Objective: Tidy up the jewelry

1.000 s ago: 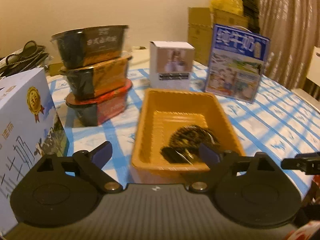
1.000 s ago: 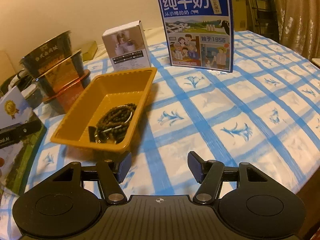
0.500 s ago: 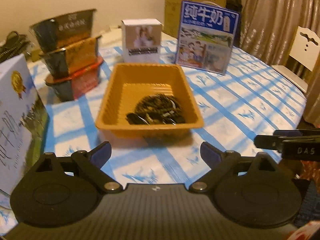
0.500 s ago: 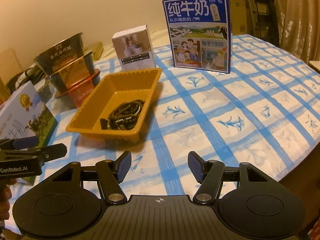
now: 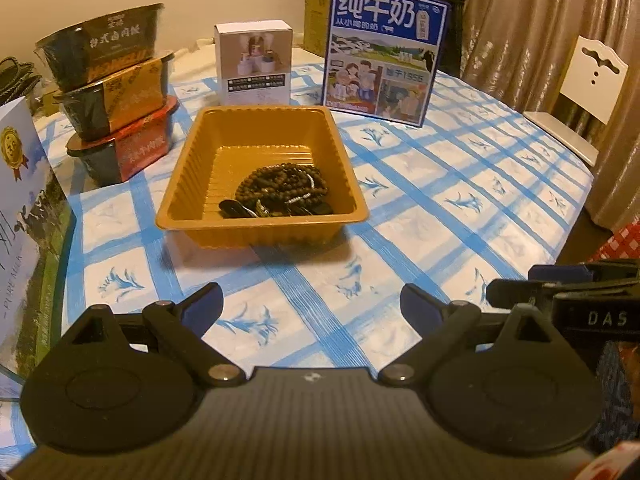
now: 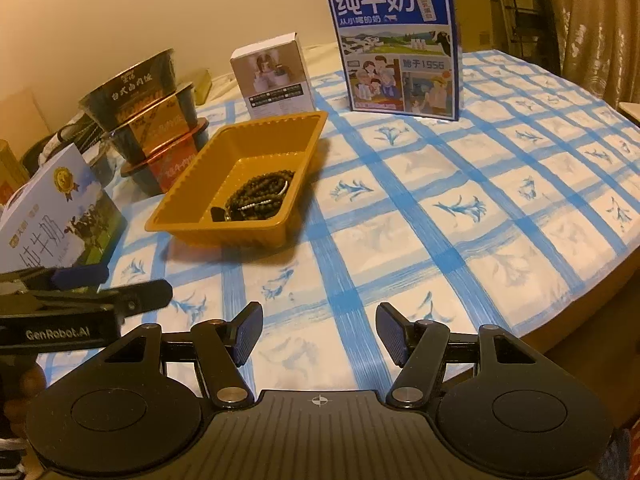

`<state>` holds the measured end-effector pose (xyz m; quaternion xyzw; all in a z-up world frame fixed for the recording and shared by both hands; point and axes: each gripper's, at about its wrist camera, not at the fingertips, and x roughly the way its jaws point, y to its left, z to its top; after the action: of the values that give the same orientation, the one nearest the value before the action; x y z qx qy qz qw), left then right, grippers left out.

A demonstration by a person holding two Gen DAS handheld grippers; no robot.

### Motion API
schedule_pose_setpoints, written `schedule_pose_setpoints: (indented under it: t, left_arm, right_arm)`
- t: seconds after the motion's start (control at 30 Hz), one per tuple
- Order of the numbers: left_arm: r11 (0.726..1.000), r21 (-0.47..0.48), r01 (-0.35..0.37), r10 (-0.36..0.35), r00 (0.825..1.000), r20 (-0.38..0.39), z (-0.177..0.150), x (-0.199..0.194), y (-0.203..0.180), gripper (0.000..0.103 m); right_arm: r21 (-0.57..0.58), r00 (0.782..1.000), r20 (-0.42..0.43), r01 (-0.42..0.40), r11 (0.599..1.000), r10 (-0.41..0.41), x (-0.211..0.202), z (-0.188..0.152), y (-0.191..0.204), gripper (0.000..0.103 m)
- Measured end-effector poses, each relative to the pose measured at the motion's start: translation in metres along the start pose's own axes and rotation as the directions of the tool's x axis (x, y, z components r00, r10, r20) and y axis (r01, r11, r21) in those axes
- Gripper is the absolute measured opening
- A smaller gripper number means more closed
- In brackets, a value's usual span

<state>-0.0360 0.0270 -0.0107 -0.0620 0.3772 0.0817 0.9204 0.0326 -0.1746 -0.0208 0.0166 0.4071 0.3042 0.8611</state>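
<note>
Hovering low in frame, left gripper [image 5: 311, 306] has its jaws spread wide, nothing between them, over the blue-checked tablecloth [image 5: 440, 184]. Right gripper [image 6: 319, 334] is also parted, somewhat narrower, holding nothing. Each shows at the edge of the other's view: "DAS" readable at lower right of the left wrist view, "GenRobot.AI" at lower left of the right wrist view.

Orange tray [image 5: 200, 178] sits mid-frame, well beyond both sets of fingertips, no contact. In the right wrist view the same tray [image 6: 192, 184] is left of centre. Bead bracelets [image 5: 282, 188] lie piled in the tray's near right portion, with small dark pieces at the near wall that I can't identify.

Milk carton [image 5: 22, 216] at left edge, "PURE MILK" on its side. Stack of three instant-food bowls [image 5: 112, 92] upper left; top one reads 台式卤肉饭. White product box [image 5: 254, 62] stands just behind the tray; print too small to read. Blue milk box [image 5: 384, 52] upper centre-right: 纯牛奶, 从小喝的奶, 始于1956. White chair [image 5: 592, 76] far right, beside the curtain [image 5: 532, 20].
</note>
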Motion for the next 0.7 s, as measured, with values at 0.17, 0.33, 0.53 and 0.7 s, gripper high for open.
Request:
schedule_pose_setpoints:
  t: [0.17,0.33,0.53,0.7]
  left_arm:
    - [1.0,0.014,0.0,0.0,1.0,0.002,-0.0014,-0.0006,-0.0026,0.095]
    - [1.0,0.017,0.006,-0.006,1.0,-0.001,-0.0014,-0.0016,-0.0033,0.095]
    - [1.0,0.022,0.006,-0.005,1.0,-0.002,-0.0014,-0.0018,-0.0046,0.095]
    - [1.0,0.022,0.008,-0.008,1.0,-0.003,-0.0013,-0.0018,-0.0046,0.095]
  right_arm:
    - [-0.002,1.0,0.0,0.001,1.0,-0.001,-0.0013,-0.0012,0.0003,0.063]
    - [-0.002,1.0,-0.001,0.001,1.0,-0.001,-0.0018,-0.0027,0.0014,0.063]
    - [0.0,1.0,-0.002,0.002,1.0,-0.002,-0.0017,-0.0029,0.0011,0.063]
    - [0.003,1.0,-0.003,0.002,1.0,-0.002,-0.0015,-0.0029,0.0005,0.063]
